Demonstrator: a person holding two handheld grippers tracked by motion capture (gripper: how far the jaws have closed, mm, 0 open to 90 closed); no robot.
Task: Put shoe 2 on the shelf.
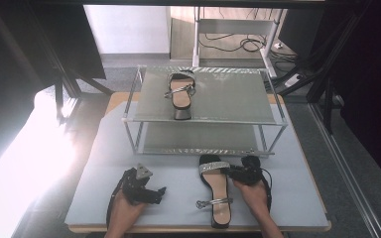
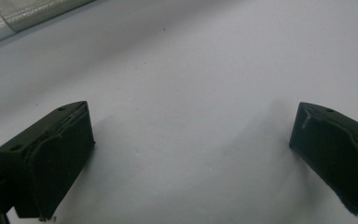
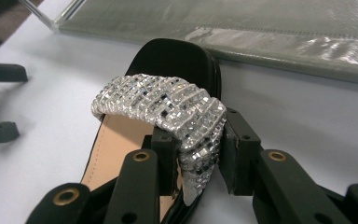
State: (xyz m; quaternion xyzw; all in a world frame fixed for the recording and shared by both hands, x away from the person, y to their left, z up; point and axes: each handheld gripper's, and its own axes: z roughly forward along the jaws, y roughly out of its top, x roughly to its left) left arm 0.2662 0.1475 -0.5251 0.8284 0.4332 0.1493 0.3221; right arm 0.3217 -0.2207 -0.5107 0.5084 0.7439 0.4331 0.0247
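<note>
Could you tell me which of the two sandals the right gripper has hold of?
The sandal on the table, in front of the rack: the right gripper pinches its glittery toe strap. The other sandal lies untouched on the rack's top shelf.

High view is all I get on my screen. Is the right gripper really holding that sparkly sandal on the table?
Observer: Yes. In the right gripper view, the right gripper is shut on the sandal's rhinestone strap, one of the fingers on each side of the strap's end.
Operator: Is the left one holding anything?
Observer: No. The left gripper view shows the left gripper open, with bare table between its fingers.
Operator: What is behind the sandal's toe?
Observer: The rack's lower shelf, close behind the toe.
</note>
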